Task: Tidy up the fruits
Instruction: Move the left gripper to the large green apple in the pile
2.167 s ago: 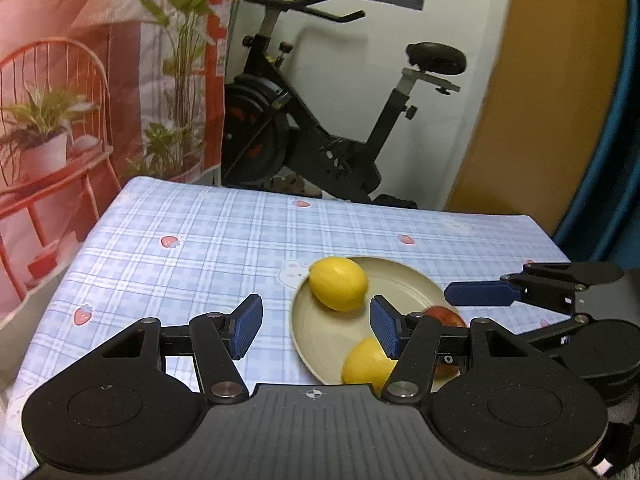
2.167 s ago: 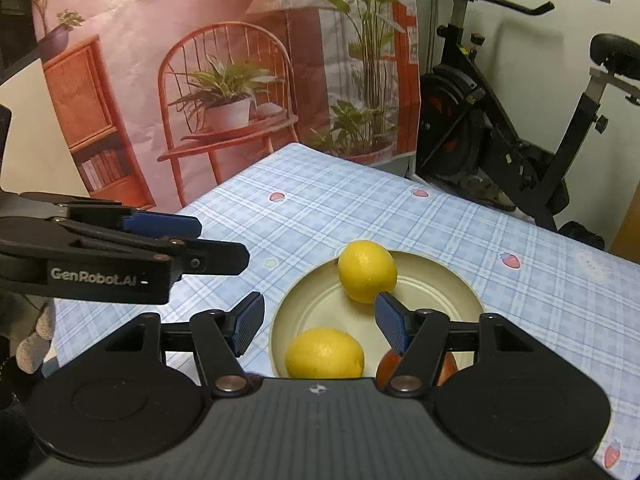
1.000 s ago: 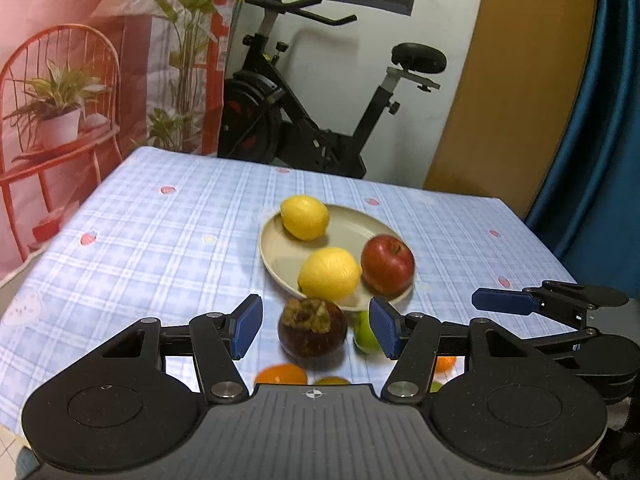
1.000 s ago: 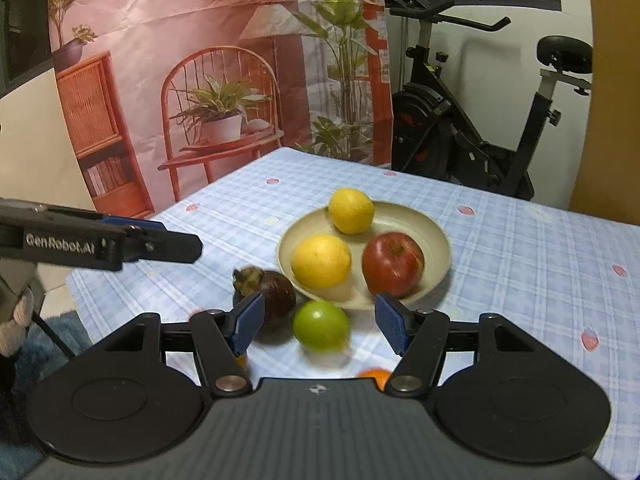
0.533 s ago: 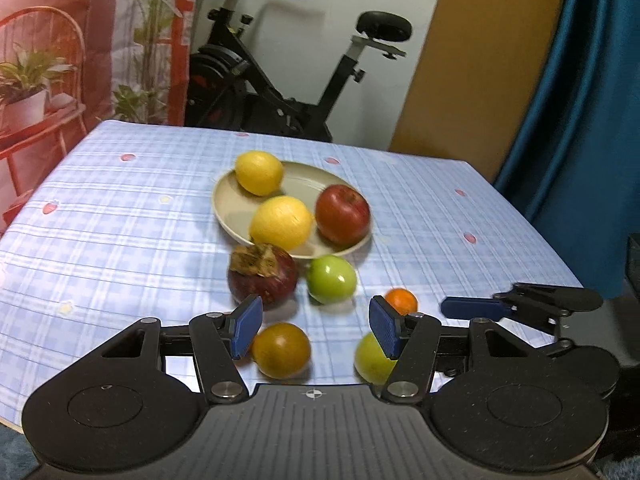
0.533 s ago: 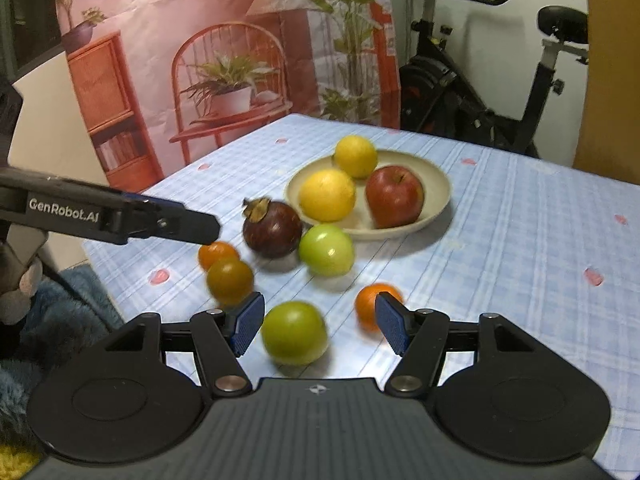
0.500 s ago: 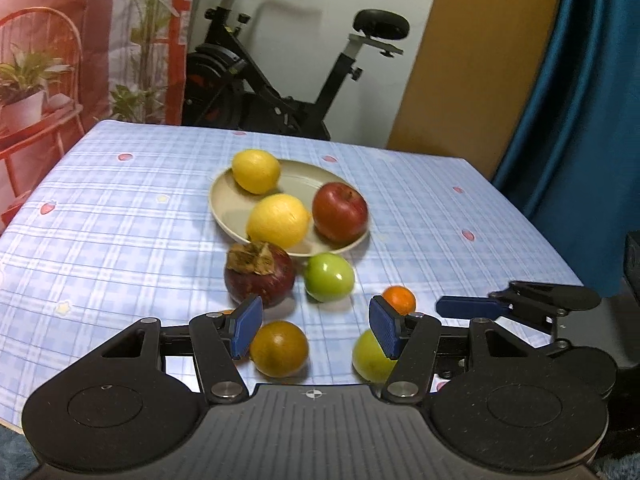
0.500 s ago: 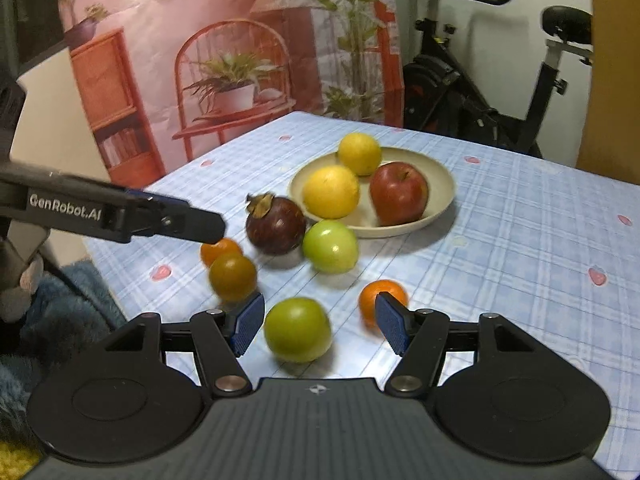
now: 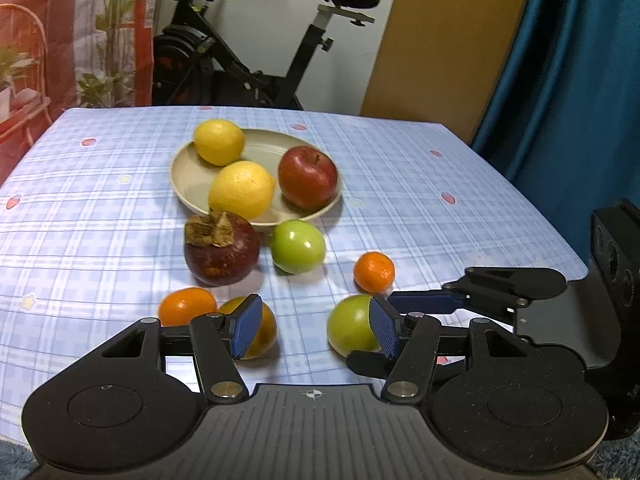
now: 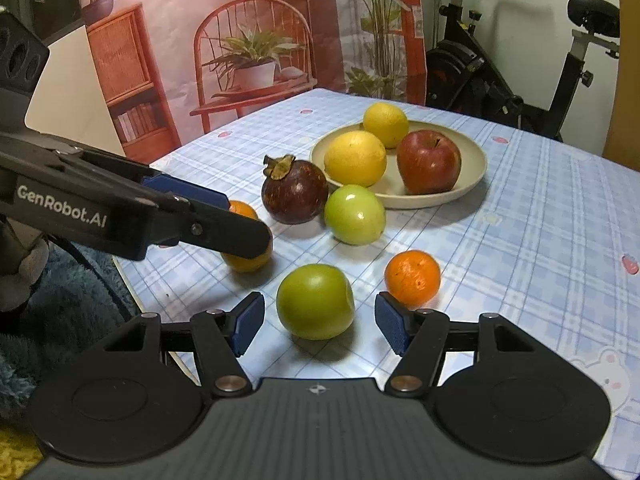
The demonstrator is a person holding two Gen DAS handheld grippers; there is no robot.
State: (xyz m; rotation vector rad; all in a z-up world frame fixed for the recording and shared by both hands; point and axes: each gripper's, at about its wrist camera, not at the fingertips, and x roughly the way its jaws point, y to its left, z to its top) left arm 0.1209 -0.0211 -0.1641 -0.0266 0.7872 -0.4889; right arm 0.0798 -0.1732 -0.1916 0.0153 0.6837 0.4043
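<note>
A beige plate (image 9: 188,188) (image 10: 472,160) holds two lemons (image 9: 241,189) (image 9: 219,142) and a red apple (image 9: 308,176) (image 10: 429,161). On the cloth near it lie a mangosteen (image 9: 221,249) (image 10: 295,191), a green apple (image 9: 298,246) (image 10: 354,214), a small orange (image 9: 374,272) (image 10: 412,277), a second green apple (image 9: 348,330) (image 10: 315,301), and two orange fruits (image 9: 186,305) (image 9: 264,330). My left gripper (image 9: 316,326) is open and empty, low over the table's near edge. My right gripper (image 10: 320,326) is open, with the second green apple just ahead between its fingers, untouched.
The table wears a blue checked cloth (image 9: 400,184). An exercise bike (image 9: 248,60) stands behind it, with a printed backdrop (image 10: 248,40) to the left and a blue curtain (image 9: 580,80) to the right. The table's edge and a blue rug (image 10: 80,300) lie below left.
Both grippers have drawn back from the plate toward the near table edge, bringing the loose fruits into view. Both stayed open and empty.
</note>
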